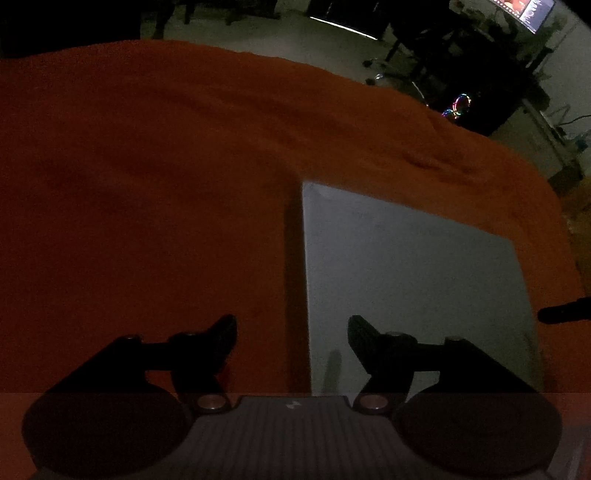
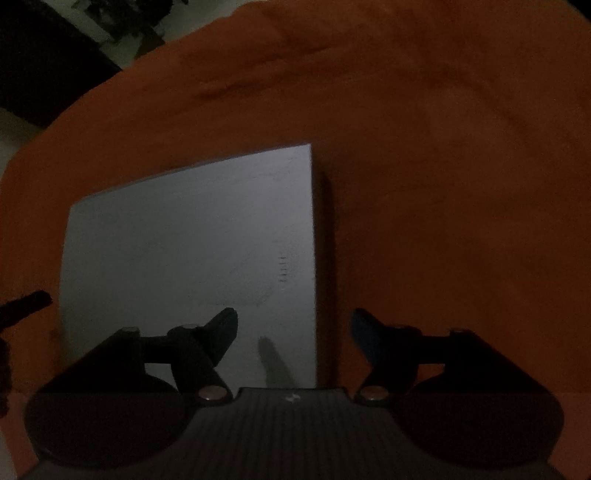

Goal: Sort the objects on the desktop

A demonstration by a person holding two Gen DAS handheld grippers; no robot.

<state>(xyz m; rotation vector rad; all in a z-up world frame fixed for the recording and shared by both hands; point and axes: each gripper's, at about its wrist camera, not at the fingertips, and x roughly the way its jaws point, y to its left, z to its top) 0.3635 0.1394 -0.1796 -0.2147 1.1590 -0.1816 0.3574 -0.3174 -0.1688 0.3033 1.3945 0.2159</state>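
A flat grey rectangular slab [image 1: 406, 277], perhaps a closed laptop, lies on an orange cloth [image 1: 147, 184]. My left gripper [image 1: 291, 321] is open, pointing down over the slab's left edge, one finger over the cloth and the other over the slab. The right wrist view shows the same slab [image 2: 184, 240]. There my right gripper [image 2: 294, 314] is open over its right edge, the left finger above the slab and the right finger above the cloth [image 2: 443, 184]. Nothing is held between either pair of fingers. The light is dim, so I cannot tell whether the fingers touch the slab.
The orange cloth covers the whole tabletop and is wrinkled near its far edge [image 1: 436, 162]. Beyond it are a pale floor, dark office chairs [image 1: 424, 48], a computer case with coloured lights [image 1: 460, 105] and a lit monitor [image 1: 528, 11]. A dark fingertip of the other gripper [image 1: 565, 310] shows at the frame's side.
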